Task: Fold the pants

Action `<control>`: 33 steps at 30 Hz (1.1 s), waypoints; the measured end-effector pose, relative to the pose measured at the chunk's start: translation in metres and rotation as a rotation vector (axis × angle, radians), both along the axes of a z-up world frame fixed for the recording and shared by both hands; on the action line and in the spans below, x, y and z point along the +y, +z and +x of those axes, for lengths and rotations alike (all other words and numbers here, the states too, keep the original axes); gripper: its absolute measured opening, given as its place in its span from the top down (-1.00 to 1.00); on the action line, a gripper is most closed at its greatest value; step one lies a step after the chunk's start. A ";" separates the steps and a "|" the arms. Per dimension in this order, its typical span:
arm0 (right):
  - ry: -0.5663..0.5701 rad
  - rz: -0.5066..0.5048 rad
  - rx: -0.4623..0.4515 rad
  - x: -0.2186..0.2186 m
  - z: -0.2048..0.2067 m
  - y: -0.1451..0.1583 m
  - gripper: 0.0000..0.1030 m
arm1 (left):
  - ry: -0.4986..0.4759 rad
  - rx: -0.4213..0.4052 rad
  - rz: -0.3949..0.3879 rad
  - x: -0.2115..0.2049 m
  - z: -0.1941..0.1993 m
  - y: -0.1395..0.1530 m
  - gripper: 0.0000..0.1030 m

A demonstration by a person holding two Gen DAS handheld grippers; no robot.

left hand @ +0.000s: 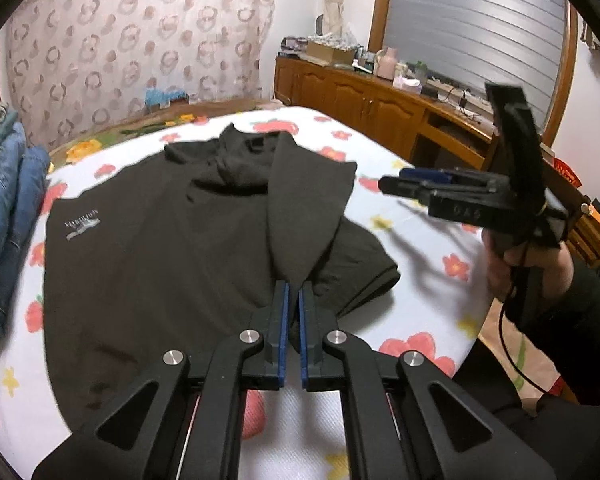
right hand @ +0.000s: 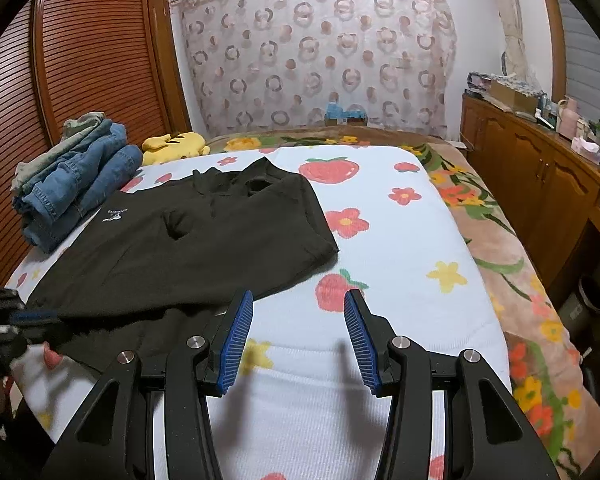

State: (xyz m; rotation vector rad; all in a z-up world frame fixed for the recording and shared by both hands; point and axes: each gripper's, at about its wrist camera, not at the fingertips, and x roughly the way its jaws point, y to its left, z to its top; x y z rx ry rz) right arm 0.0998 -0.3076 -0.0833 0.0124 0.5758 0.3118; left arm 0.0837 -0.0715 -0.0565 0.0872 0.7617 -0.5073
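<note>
While left claw (left hand: 294, 292) clamps black pants (left hand: 160, 248), right claw (right hand: 299, 300) gapes; jeans (right hand: 72, 184) nearby.

Folded jeans (right hand: 76, 176) — yellow plush (right hand: 172, 146)

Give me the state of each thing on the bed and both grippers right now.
Black pants: spread on the bed, partly folded, one edge pinched and lifted.
Left gripper: shut on the pants' fabric.
Right gripper: open, holding nothing, above bare sheet beside the pants.
Stack of jeans: folded, piled beyond the pants.
Yellow plush toy: lying near the jeans.
Floral sheet: spread flat over the bed.
</note>
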 end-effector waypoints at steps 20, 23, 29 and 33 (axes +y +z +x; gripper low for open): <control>-0.005 -0.009 -0.006 -0.002 0.002 -0.002 0.04 | 0.183 -0.102 -0.046 0.093 -0.004 0.047 0.90; -0.004 -0.010 -0.005 -0.003 0.002 -0.002 0.04 | 0.206 -0.098 -0.032 0.103 -0.007 0.041 0.90; -0.003 -0.014 -0.003 -0.002 0.003 -0.002 0.04 | 0.258 -0.074 -0.040 0.129 -0.018 0.030 0.90; -0.008 -0.011 -0.007 -0.003 0.002 -0.001 0.04 | 0.269 -0.040 -0.018 0.129 -0.018 0.011 0.90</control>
